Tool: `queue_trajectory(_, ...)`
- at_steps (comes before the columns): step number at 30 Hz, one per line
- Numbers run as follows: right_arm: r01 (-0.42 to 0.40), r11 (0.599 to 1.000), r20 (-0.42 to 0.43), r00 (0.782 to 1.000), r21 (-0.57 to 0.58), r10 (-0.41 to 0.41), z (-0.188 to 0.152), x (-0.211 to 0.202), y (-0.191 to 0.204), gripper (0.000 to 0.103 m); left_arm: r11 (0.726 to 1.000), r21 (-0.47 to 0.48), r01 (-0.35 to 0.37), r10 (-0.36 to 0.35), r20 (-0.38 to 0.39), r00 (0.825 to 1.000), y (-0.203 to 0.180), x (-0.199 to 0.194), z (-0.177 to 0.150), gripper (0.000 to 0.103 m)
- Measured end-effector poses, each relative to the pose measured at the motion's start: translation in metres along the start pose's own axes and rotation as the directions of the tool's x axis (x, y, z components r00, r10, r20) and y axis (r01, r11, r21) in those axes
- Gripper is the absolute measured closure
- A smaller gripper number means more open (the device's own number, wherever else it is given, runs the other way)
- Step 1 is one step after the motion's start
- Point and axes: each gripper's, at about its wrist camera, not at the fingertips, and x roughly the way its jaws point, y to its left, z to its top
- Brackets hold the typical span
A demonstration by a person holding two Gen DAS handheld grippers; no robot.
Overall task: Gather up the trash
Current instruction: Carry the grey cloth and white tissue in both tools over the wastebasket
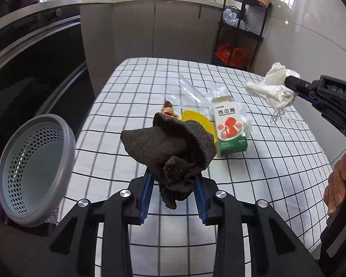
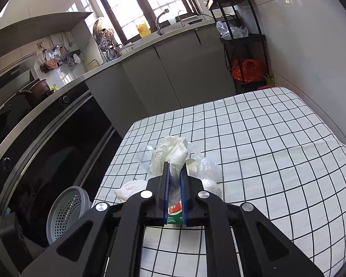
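Tissue (image 1: 273, 85) pinched in right gripper (image 2: 174, 177) jaws, dark rag (image 1: 170, 147) clamped in left gripper (image 1: 175, 180) jaws, both lifted off tabletop (image 1: 265, 173). Carry step; next, probably swing left of the jaws over gray bin (image 1: 34, 170) and spread them.

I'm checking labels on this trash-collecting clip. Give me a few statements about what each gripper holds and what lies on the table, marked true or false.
1. The left gripper holds a dark cloth. True.
2. The right gripper is open with nothing in it. False: its jaws are shut on a white tissue.
3. A green-and-white carton stands on the checked tablecloth. True.
4. The grey perforated bin sits on the table's middle. False: it is beside the table's left edge.
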Motion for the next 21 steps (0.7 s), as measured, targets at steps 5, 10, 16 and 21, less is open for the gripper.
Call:
queue_trajectory(5, -0.023, 0.999, -0.016, 1.0, -0.05, 0.022, -0.009, 0.008, 0.031, 0.094, 0.997, -0.024, -0.073, 0.075, 0.053, 0.996, 0.038, -0.022, 0.01, 0.071)
queue_trajectory(10, -0.051, 0.995, -0.052, 0.998, -0.09, 0.047, -0.02, 0.024, 0.066, 0.094, 0.987, -0.053, -0.155, 0.159, 0.08, 0.984, 0.083, -0.035, 0.016, 0.071)
queue_trajectory(16, -0.095, 0.985, -0.089, 0.993, -0.144, 0.083, -0.034, 0.041, 0.111, 0.095, 0.966, -0.092, -0.24, 0.249, 0.097, 0.964, 0.133, -0.05, 0.019, 0.071)
queue_trajectory(21, -0.137, 0.975, -0.122, 0.986, -0.173, 0.117, -0.045, 0.058, 0.15, 0.094, 0.944, -0.138, -0.298, 0.313, 0.099, 0.945, 0.168, -0.057, 0.018, 0.071)
